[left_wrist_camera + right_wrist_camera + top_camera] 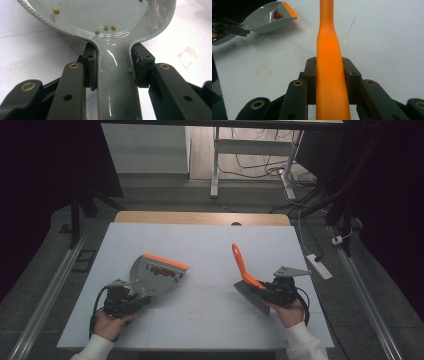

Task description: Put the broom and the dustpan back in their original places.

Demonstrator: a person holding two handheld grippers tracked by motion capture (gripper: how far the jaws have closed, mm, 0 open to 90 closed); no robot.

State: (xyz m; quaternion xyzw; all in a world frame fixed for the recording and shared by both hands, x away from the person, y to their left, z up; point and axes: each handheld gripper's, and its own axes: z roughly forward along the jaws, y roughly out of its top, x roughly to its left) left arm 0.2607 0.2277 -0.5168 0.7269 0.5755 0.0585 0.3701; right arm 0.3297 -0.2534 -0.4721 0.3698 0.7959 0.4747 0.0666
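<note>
Grey plastic fills my left gripper (131,296): its two black jaws squeeze the handle of the dustpan (156,275) from both sides. The pan is lifted off the white table (200,245) and tipped, so its orange lip points up and away from me. My right gripper (267,290) is clamped on the orange handle of the little brush (246,275). The handle sticks up and away from me, and the grey bristles hang low beside the gripper, just over the table.

I think the sweeping is mostly done. Small yellow beads (106,27) sit inside the pan, close to the handle, and a bunch of red bits (277,14) lies near the orange lip. I see no loose bits left on the table, though very small ones would be hard to spot from up high. What is left, I guess, is to tip the pan out somewhere or set both tools down.

The pan looks smooth and shiny, with a bumpy ridge along its rim. It has a wide, shallow scoop and a narrow handle. The two tools are well apart, the pan on my left side and the brush on my right.
</note>
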